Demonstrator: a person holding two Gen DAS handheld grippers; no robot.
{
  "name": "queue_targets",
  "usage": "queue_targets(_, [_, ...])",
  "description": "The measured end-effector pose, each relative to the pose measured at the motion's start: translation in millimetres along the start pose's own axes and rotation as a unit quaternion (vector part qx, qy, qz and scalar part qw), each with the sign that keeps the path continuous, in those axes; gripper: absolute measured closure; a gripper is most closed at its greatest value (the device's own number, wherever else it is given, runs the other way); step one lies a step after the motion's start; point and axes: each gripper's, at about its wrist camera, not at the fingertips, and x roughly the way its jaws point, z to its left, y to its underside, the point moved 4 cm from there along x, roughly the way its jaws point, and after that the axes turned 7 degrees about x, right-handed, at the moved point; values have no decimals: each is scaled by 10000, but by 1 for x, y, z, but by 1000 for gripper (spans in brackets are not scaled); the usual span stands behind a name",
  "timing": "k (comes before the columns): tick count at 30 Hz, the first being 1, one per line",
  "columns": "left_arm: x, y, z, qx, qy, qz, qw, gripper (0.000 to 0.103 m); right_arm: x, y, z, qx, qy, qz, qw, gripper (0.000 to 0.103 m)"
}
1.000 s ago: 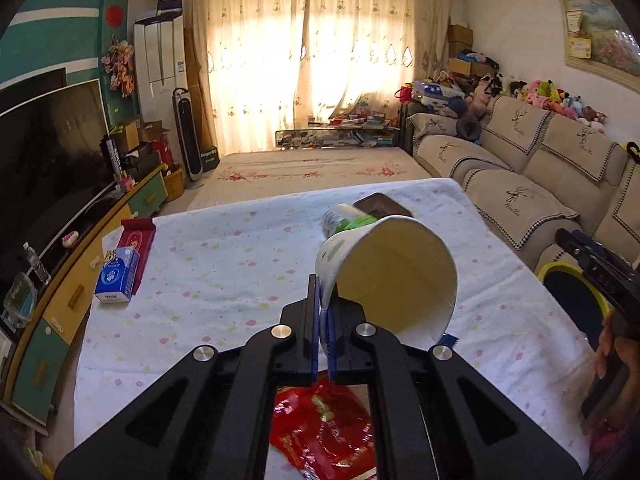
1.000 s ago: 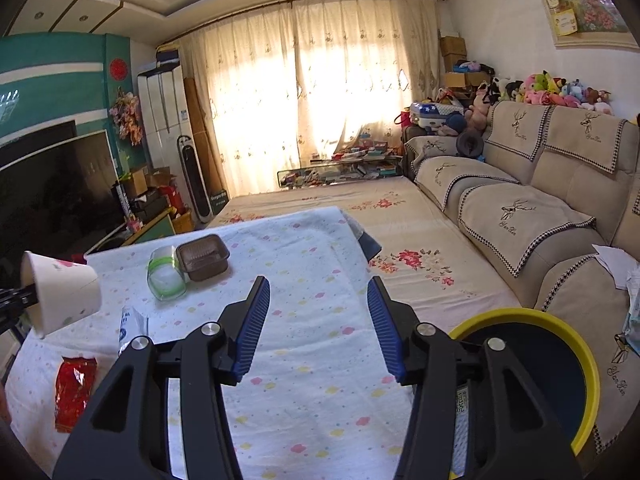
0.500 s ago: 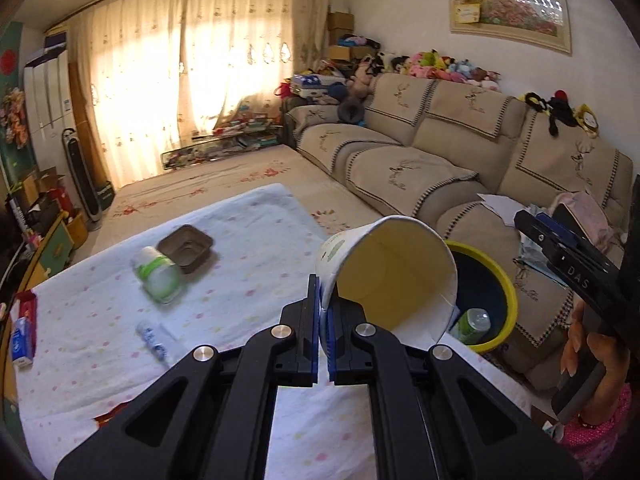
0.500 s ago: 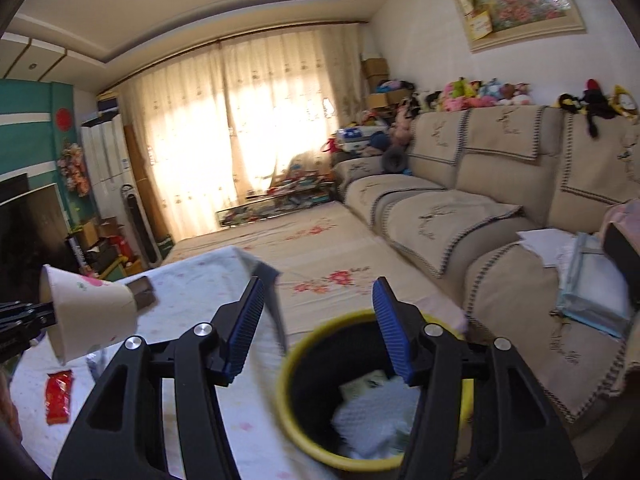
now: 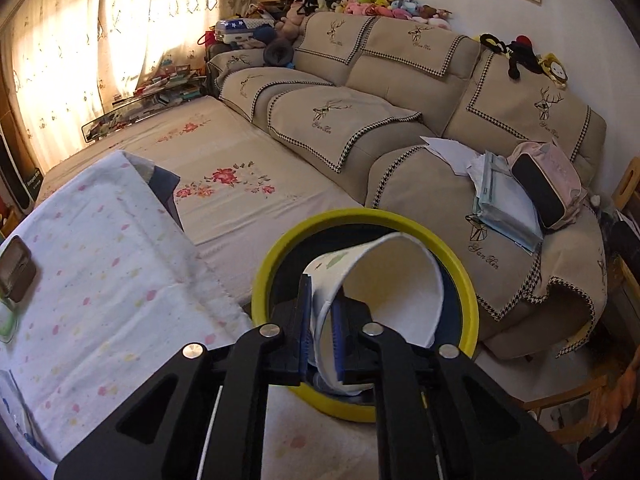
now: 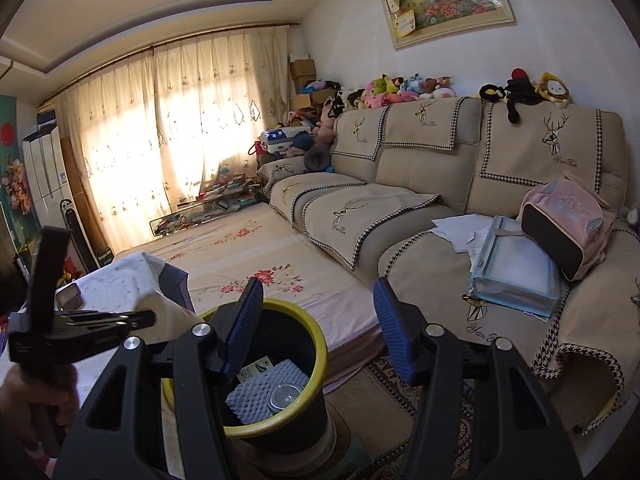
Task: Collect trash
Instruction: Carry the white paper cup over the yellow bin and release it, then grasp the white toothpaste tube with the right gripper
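The left tongs point(image 5: 320, 322) have the white paper cup point(image 5: 384, 280) by its rim, with one blue pad outside the cup wall and one inside. The jaws have just been opening a little, and the thin wall is between them, so the grip looks loose now (I cannot tell if the pads really press on it). The cup lies on its side, with its open mouth turned to the right and toward the camera. Its long way runs across the bin point(image 5: 468, 292) below it.

What matters most is this: the cup hangs right over the dark middle of the bin, inside the yellow ring. So it only has to go straight down. I think the drop is the step going on, and it is nearly done.

The right tongs point(image 6: 318, 324) are about half open and hold nothing. They point at the same bin from the other side, just above its rim. Inside it lie a white foam net point(image 6: 260, 394) and a round metal lid point(image 6: 286, 394).

The left hand is the nearer one, since it already has the cup. More things wait on the worktop point(image 5: 100, 272), like a small brown tray point(image 5: 16, 268) at its left edge
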Motion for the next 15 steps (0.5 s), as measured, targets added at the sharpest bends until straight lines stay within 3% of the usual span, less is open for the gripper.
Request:
queue_targets(1, [6,-2,-2,-10,14,25,10000,74,1,-1,1,-1,-3,2,10000,48])
queue_targets(2, [12,-4,-3,-11,-11,24,10000,69,2,0,2,-8,-11,12,10000,48])
queue_targets(8, [-3,-1,2,-85,-1,-102,9999,64,5,4,14,-86,-96,113,9999,48])
queue_targets(10, [-27,6,13,-147,-36,-286,9995,58,7,5,18,-103,-139,140,9998,48])
queue_targets(13, [-77,24,36,-239,-326,-696,9968,39,9,7,28,-160,-208,191,9995,47])
queue_targets(15, [-102,34,52,-332,-527,-863,9943,38,10,9,36,-208,-272,236,9991,47])
